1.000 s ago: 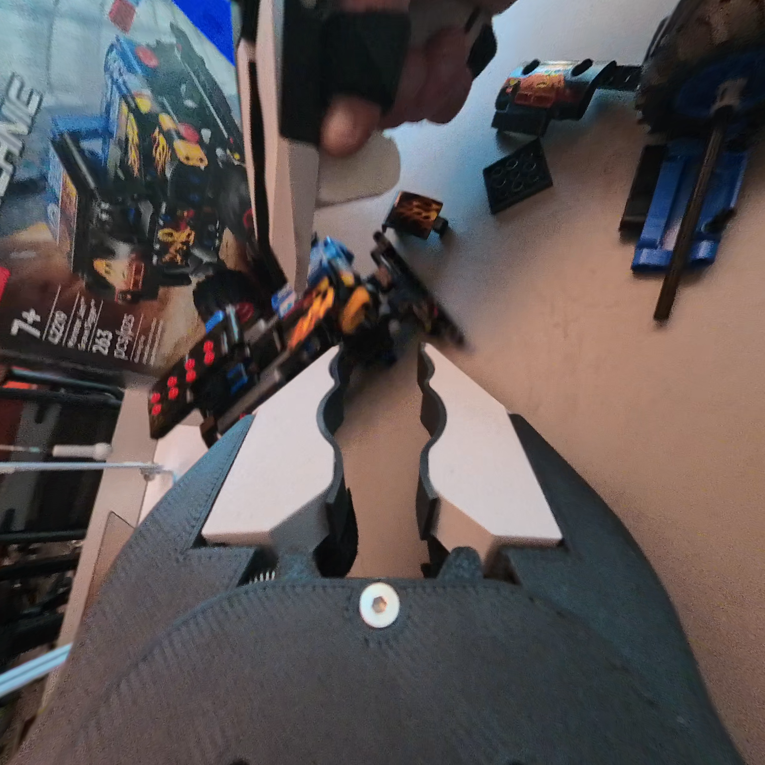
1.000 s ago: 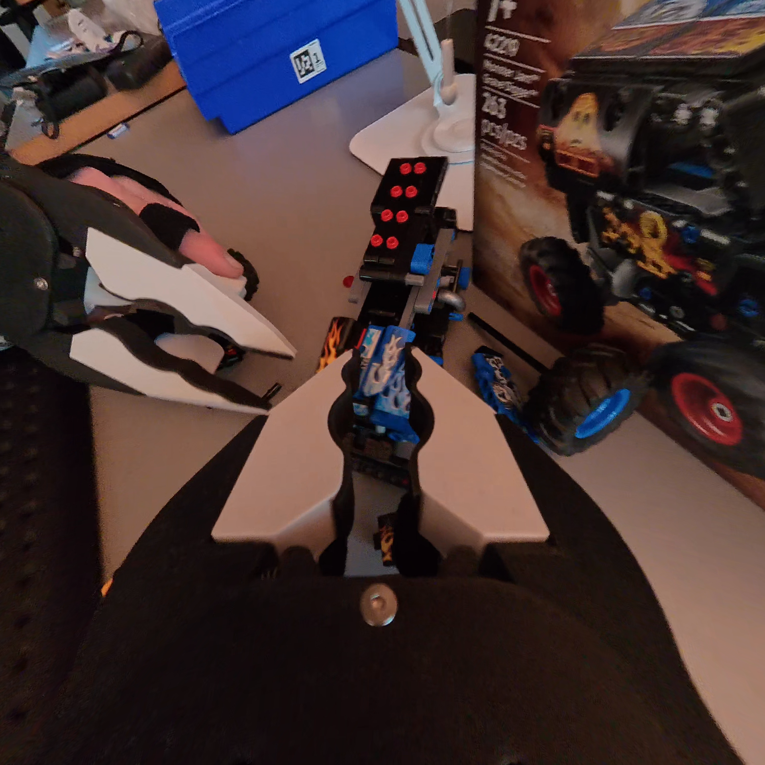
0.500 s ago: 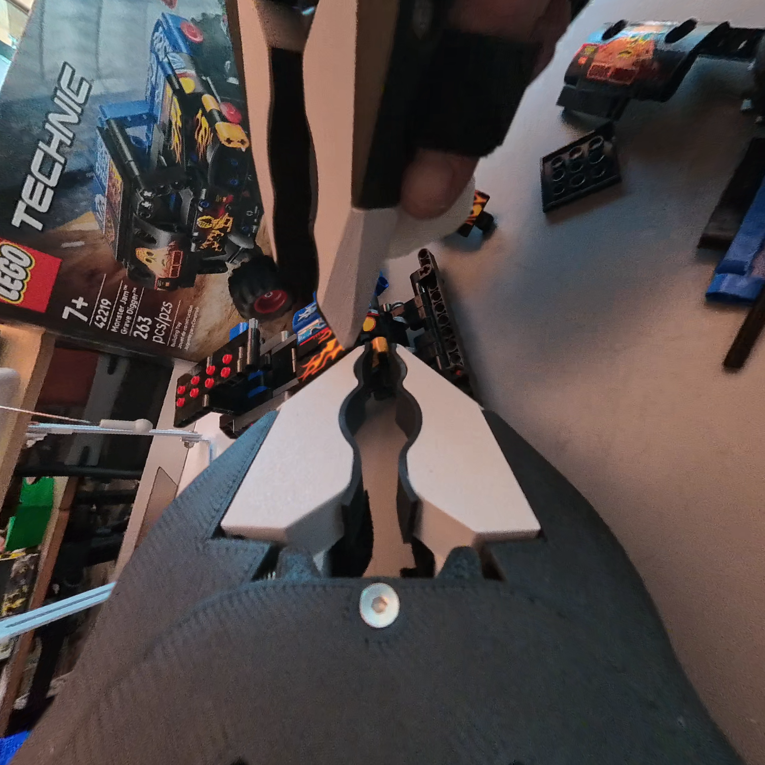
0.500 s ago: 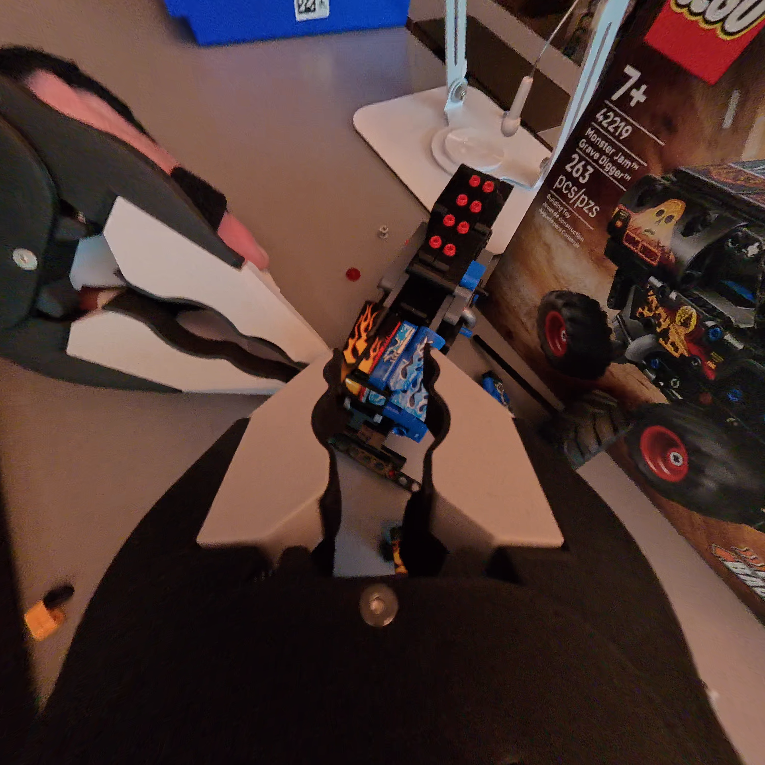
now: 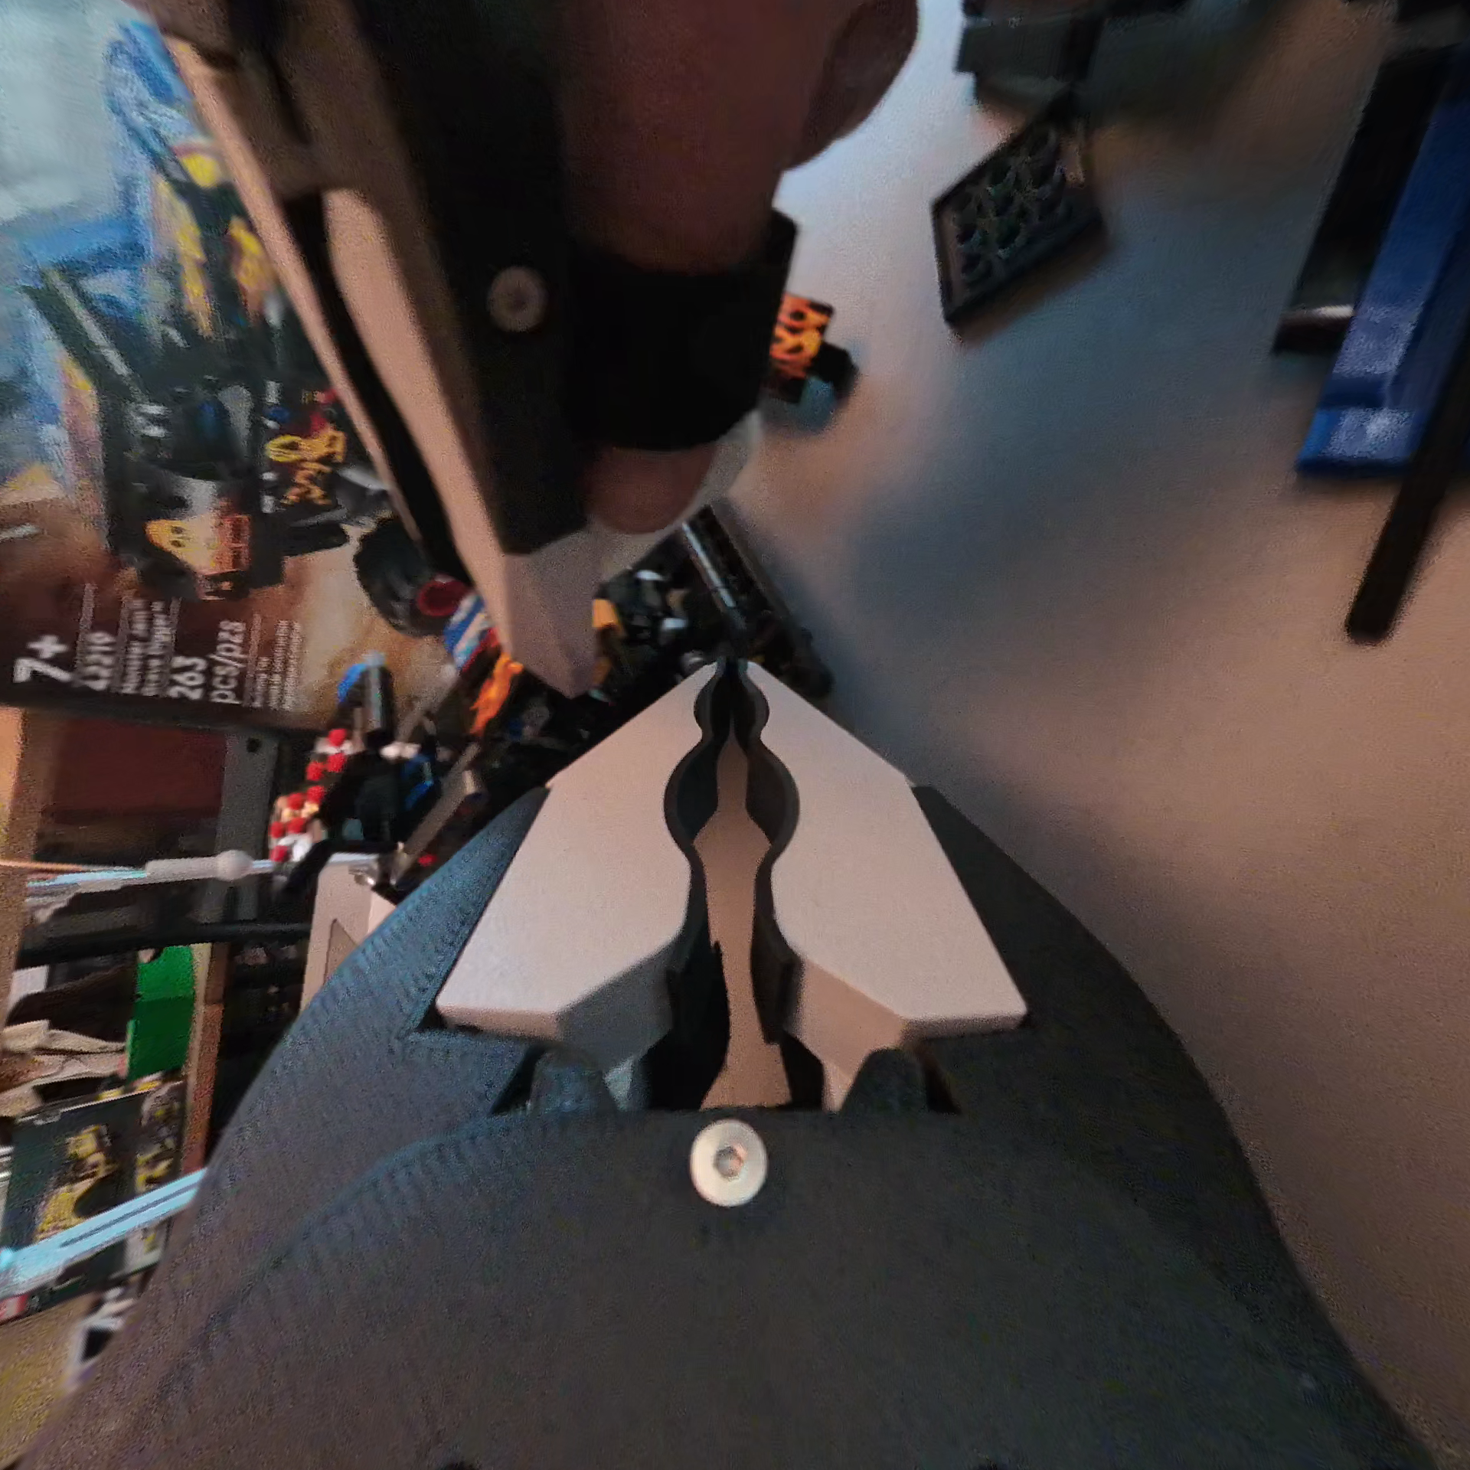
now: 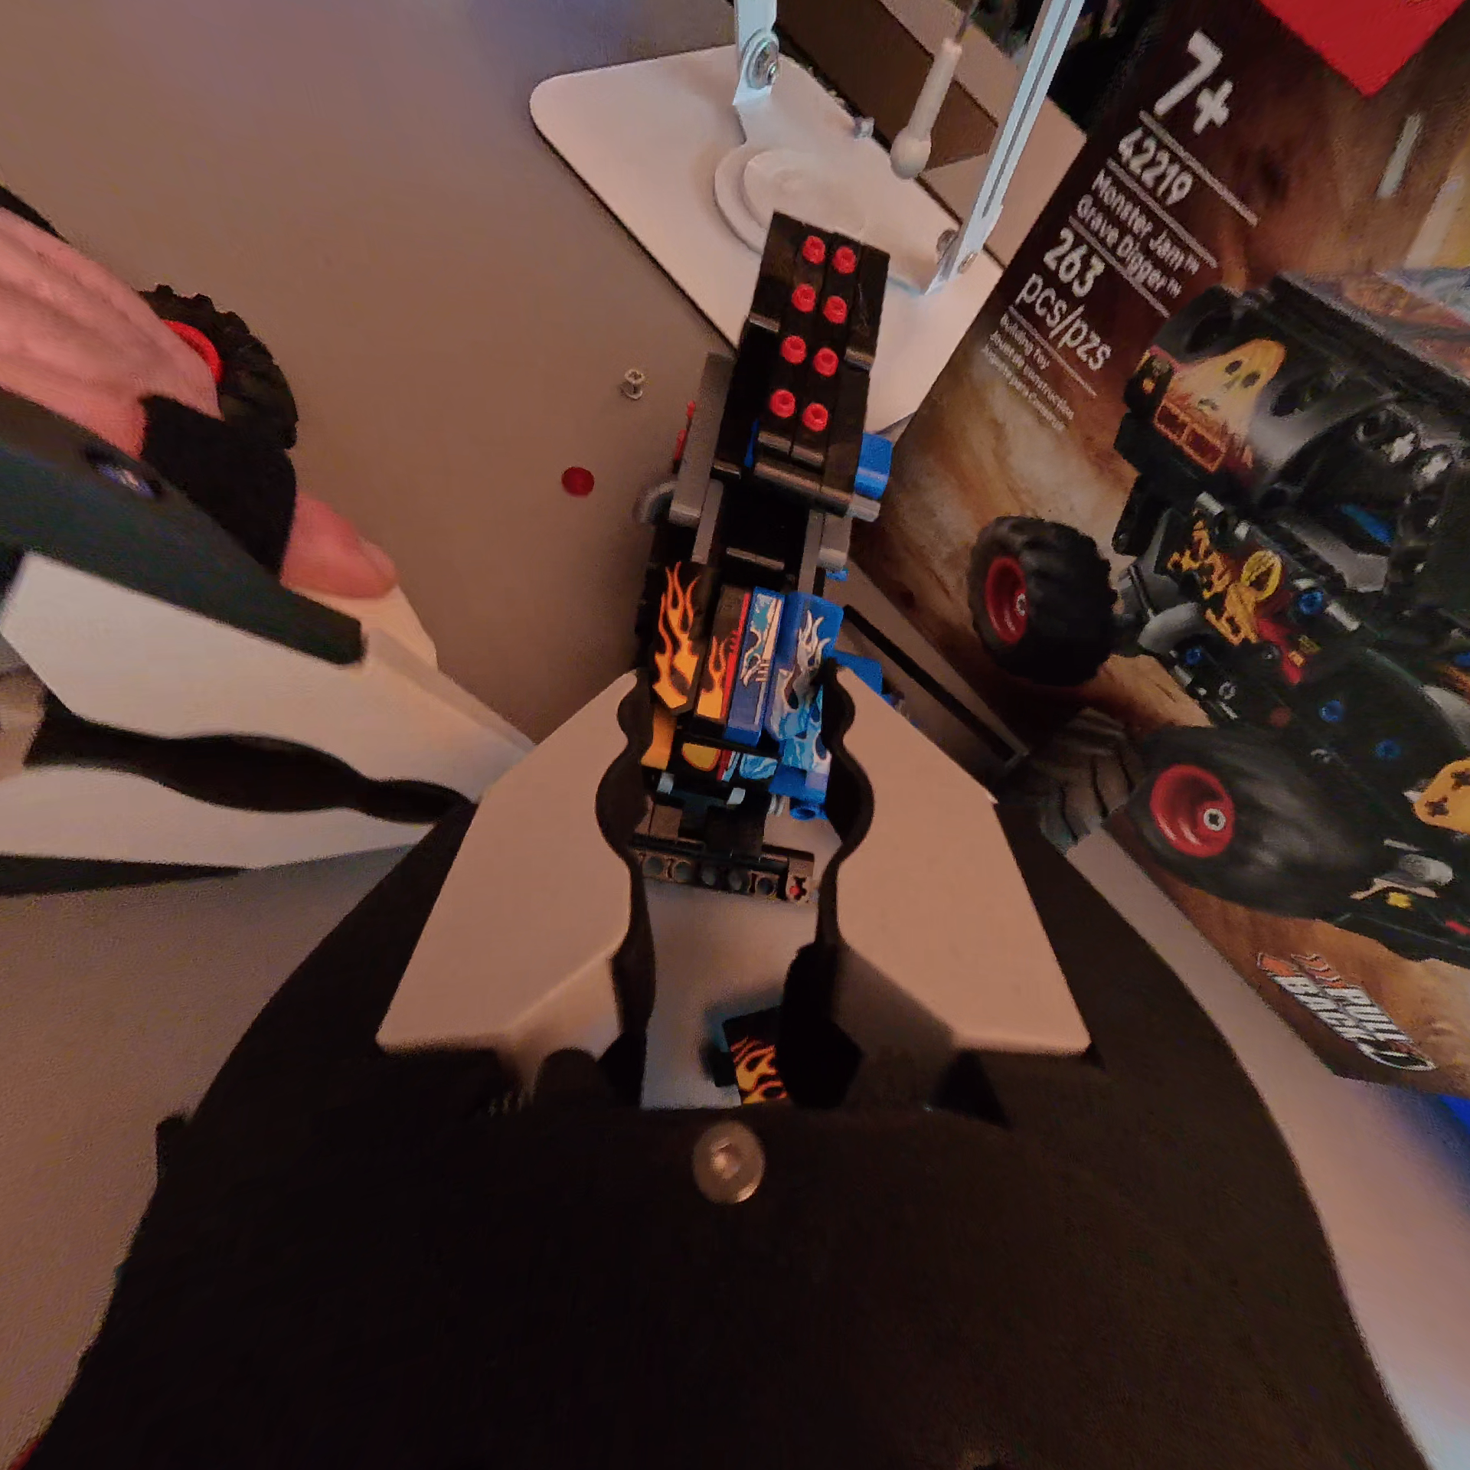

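A black brick-built truck chassis [image 6: 783, 557] with flame panels lies on a pale grey tabletop [image 6: 398, 278], clamped at its near end by the right gripper [image 6: 736, 716]. The left gripper [image 5: 728, 676], jaws nearly together, pinches a thin black part at the chassis edge. A printed toy box [image 6: 1193, 477] stands alongside, a white lamp base [image 6: 660, 143] behind; loose pieces and cluttered shelves surround.

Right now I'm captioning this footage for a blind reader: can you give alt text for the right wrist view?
The right gripper is shut on a black brick-built truck chassis with flame panels and red studs, lying on a grey table. The left gripper reaches in beside it, and a toy set box stands opposite.
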